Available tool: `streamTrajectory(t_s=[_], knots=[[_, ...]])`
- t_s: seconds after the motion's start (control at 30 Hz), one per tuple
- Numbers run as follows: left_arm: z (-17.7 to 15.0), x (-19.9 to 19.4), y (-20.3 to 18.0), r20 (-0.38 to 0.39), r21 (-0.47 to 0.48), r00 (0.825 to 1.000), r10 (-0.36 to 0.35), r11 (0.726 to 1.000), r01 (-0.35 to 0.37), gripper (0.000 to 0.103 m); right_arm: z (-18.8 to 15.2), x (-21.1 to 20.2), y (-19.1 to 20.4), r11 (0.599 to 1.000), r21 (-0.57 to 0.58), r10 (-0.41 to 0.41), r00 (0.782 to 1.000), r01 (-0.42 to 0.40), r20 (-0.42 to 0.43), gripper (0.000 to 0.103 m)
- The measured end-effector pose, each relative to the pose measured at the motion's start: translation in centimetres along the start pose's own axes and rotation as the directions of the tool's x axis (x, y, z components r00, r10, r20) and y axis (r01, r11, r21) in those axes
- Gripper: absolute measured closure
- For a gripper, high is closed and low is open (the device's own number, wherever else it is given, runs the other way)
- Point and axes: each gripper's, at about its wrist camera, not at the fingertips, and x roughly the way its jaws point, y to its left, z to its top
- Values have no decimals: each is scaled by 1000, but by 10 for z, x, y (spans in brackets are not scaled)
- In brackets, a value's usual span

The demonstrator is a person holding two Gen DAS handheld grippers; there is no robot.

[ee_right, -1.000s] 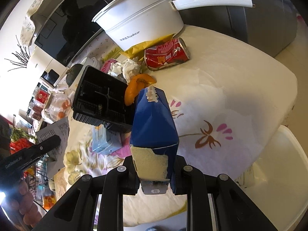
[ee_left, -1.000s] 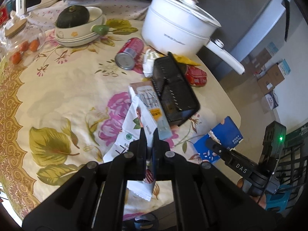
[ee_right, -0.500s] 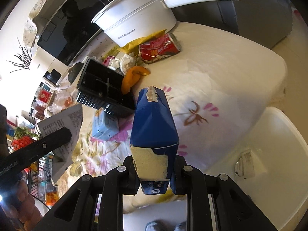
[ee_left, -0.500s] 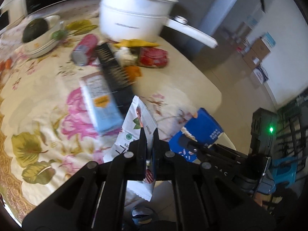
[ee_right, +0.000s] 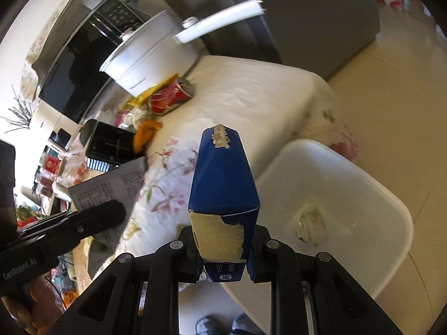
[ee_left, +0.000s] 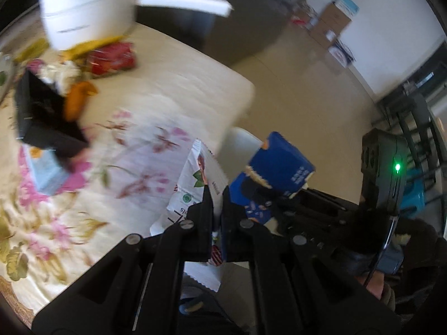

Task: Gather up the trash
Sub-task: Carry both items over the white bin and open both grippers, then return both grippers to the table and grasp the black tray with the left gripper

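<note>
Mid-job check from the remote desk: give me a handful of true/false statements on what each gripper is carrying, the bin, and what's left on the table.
1. The right gripper is clamped on a blue carton. True.
2. The left gripper is empty. False: it pinches a white wrapper.
3. The white bin beside the table already holds a piece of trash. True: a crumpled clear wrapper lies inside.
4. All cans are cleared off the table. False: a crushed red can lies by the white pot.
5. The black tray sits in the bin. False: it is on the table.
</note>
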Motion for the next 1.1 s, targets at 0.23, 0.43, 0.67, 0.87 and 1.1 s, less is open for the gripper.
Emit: streamTrajectory(t_s=[0.23, 0.43, 0.67, 0.87, 1.1], knots=[[-1, 43, -40, -110, 89, 993, 47, 995, -37, 98, -18, 10, -38, 994, 83, -65, 997, 69, -45, 79], [-2, 84, -49, -215, 134, 973, 88, 989, -60, 89, -28, 30, -64, 983, 132, -118, 988, 130, -99, 79], [8, 62, -38, -168, 124, 980, 103, 989, -83, 56, -33, 53, -77, 971, 135, -177, 972, 199, -157, 79], [6, 23, 5, -100, 44, 990, 97, 995, -93, 55, -39, 82, -77, 962, 83, -235, 942, 261, -238, 79], [-2, -23, 67, 5, -60, 989, 149, 987, -149, 51, -39, 88, -71, 959, 79, -249, 941, 273, -230, 62]])
